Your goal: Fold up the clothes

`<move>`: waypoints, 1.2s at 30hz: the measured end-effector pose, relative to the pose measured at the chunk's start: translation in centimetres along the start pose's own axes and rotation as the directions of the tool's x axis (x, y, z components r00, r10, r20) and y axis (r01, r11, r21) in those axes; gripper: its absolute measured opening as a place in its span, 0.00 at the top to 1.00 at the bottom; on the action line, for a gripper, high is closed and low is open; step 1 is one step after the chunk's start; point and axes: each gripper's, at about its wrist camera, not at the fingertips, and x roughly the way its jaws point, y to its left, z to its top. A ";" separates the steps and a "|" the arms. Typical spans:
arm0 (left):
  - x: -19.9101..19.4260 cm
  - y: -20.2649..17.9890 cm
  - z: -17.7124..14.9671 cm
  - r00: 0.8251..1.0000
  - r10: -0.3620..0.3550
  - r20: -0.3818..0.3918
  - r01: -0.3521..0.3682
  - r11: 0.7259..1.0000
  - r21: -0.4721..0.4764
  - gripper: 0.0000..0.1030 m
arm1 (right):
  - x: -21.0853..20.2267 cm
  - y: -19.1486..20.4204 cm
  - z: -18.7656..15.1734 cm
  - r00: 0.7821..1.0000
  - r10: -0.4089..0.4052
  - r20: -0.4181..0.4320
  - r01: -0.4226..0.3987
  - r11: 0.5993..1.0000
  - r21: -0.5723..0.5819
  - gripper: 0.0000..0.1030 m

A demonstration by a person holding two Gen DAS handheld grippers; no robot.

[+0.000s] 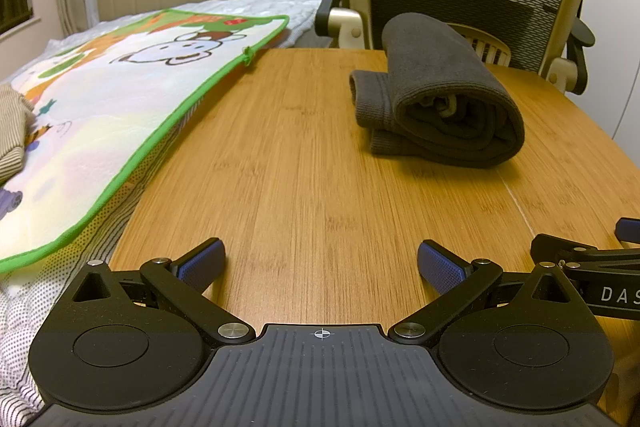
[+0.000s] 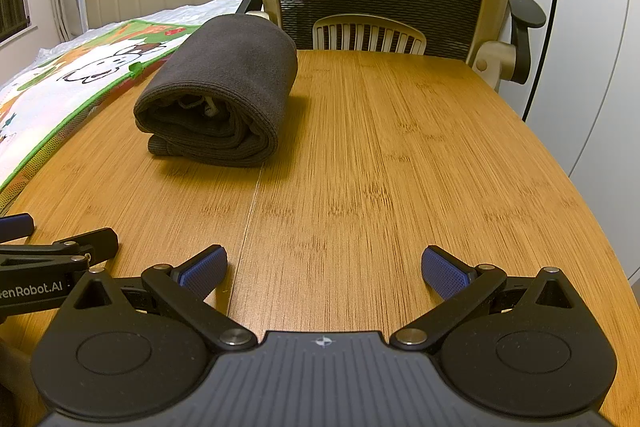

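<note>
Meanwhile we kept the left gripper (image 1: 321, 265) empty with jaws spread at lower centre; the rolled grey garment (image 1: 444, 95) lay right of centre on the desk (image 1: 288, 167). Soft and floppy, we judged; grip its ribbed edge. Our right gripper (image 2: 324, 269) was likewise spread, empty.

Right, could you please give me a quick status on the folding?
Left tongs open, empty. Right tongs open, empty. Dark grey garment folded on table. Nothing in the way.
</note>
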 end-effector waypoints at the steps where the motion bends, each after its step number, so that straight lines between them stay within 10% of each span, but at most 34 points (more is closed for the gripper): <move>1: 0.0 0.0 0.0 1.000 0.000 0.000 0.000 1.000 0.000 0.00 | 0.0 0.0 0.0 1.000 0.000 0.000 0.000 1.000 0.000 0.00; 36: 0.0 -0.1 0.1 1.000 -0.001 0.001 0.001 1.000 -0.002 0.00 | 0.0 0.0 0.0 1.000 -0.004 0.001 0.004 1.000 0.002 0.00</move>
